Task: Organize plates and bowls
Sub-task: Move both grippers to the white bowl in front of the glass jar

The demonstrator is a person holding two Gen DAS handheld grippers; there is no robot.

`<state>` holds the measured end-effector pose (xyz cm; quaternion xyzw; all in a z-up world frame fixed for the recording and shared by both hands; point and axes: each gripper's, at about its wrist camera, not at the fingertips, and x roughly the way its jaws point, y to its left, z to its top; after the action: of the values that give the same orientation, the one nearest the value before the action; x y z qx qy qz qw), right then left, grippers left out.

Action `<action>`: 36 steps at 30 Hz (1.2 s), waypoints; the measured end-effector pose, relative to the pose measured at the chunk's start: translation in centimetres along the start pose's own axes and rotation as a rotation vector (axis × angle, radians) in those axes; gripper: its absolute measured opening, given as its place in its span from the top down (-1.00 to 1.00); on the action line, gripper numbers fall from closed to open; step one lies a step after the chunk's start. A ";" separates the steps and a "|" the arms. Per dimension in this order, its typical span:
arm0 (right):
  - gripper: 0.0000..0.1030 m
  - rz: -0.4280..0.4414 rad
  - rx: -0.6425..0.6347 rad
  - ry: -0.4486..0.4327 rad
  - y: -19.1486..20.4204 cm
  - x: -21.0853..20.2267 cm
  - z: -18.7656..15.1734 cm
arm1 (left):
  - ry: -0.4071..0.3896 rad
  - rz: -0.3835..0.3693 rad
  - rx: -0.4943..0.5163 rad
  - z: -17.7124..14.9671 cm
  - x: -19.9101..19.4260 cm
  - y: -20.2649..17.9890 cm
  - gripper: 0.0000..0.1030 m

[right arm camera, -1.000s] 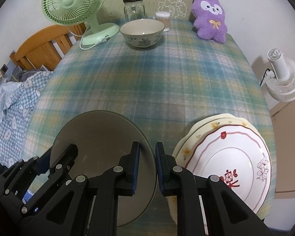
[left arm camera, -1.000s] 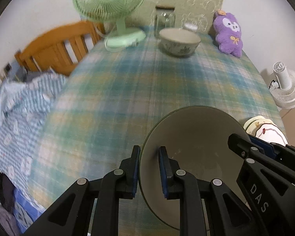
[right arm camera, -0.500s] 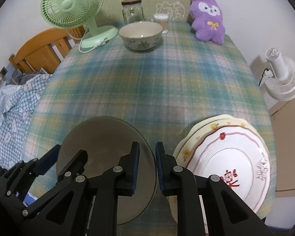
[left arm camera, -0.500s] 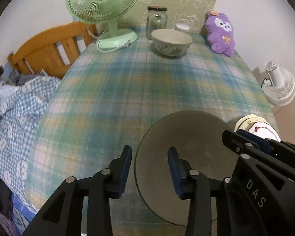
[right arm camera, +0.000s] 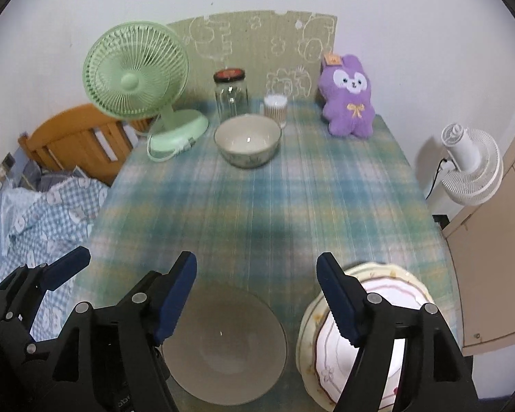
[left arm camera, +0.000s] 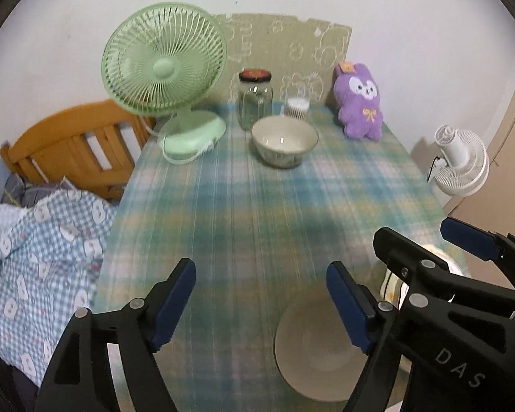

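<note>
A plain grey-green bowl (right arm camera: 225, 345) rests on the plaid tablecloth near the front edge; it also shows in the left wrist view (left arm camera: 312, 346). Beside it on the right lies a stack of patterned plates (right arm camera: 388, 336), partly hidden by my right gripper's finger. A second cream bowl (right arm camera: 247, 140) with a leaf pattern stands at the far end, also in the left wrist view (left arm camera: 285, 140). My left gripper (left arm camera: 261, 300) is open and empty, raised above the table. My right gripper (right arm camera: 257, 297) is open and empty above the grey bowl and plates.
At the far end stand a green desk fan (right arm camera: 137, 79), a glass jar (right arm camera: 230, 92), a cup of cotton swabs (right arm camera: 275, 106) and a purple plush (right arm camera: 347, 98). A wooden bed frame (right arm camera: 75, 140) and checked bedding (right arm camera: 44, 213) are left; a white fan (right arm camera: 470, 168) is right.
Both grippers have opened wide, let go of the grey bowl and lifted away. The bowl now sits flat on the cloth beside the plates.
</note>
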<state>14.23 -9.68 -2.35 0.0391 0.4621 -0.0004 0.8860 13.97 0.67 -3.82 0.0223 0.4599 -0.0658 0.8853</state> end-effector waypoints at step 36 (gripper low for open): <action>-0.88 0.071 -0.120 -0.042 -3.4 18.8 17.3 | -0.018 0.053 -0.086 15.3 17.8 -0.6 -0.53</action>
<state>39.03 -13.58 -8.13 0.0024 0.4408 0.0577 0.8957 36.41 -3.13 -9.56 -0.0042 0.4536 -0.0227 0.8909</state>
